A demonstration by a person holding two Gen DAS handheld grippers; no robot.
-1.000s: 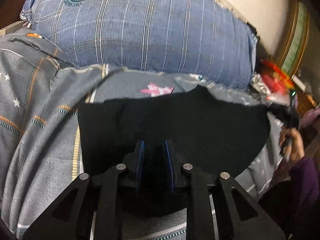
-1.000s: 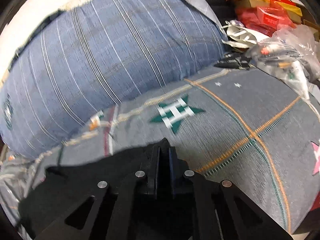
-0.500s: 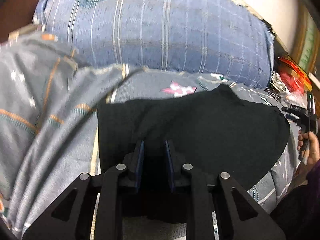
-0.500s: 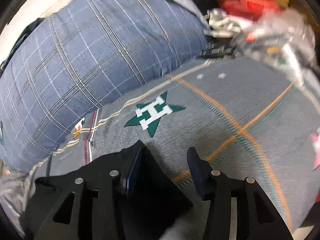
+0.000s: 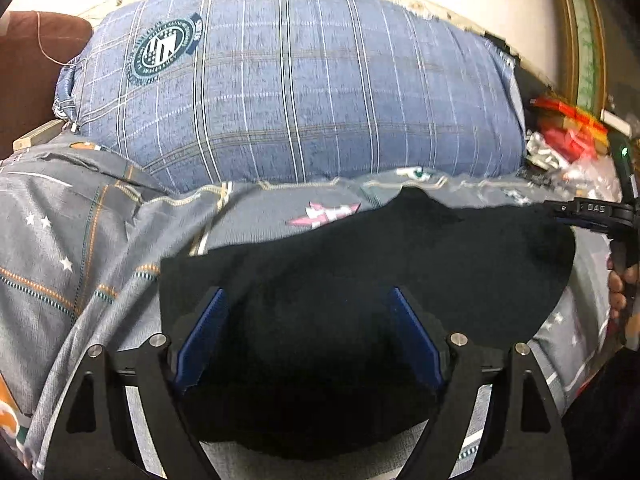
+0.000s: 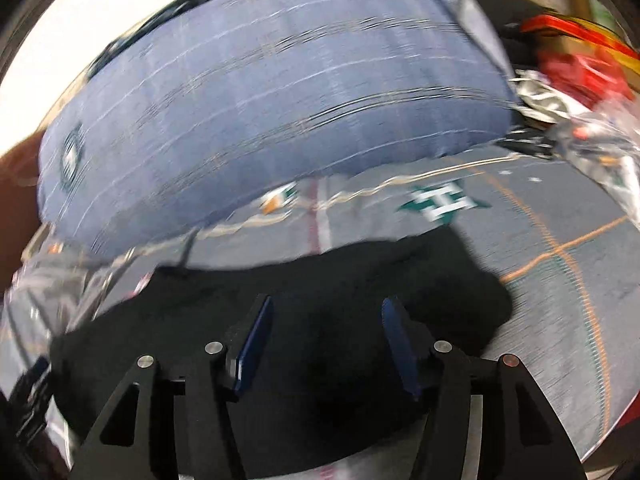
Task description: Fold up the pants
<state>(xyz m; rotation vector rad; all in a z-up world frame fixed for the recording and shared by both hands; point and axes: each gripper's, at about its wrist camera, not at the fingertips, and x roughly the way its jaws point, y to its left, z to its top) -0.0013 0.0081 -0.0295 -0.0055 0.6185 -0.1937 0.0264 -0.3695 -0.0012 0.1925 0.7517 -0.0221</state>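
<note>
The black pants (image 5: 360, 272) lie folded flat on the grey patterned bedsheet (image 5: 80, 248). My left gripper (image 5: 308, 300) is open and empty, its blue pads spread just above the near part of the cloth. The right gripper's tip (image 5: 588, 212) shows at the pants' right edge in the left wrist view. In the right wrist view, which is motion-blurred, the pants (image 6: 280, 300) fill the lower middle and my right gripper (image 6: 328, 308) is open over them, holding nothing.
A big blue plaid pillow (image 5: 300, 92) lies across the back of the bed, also seen in the right wrist view (image 6: 260, 120). Red packets and plastic clutter (image 5: 568, 136) sit at the far right. A brown cushion (image 5: 28, 64) is at the far left.
Both grippers were shut on the pants a second ago. The right one opened first, then the left. The pants now rest flat on the sheet, and the right view has swung left.
</note>
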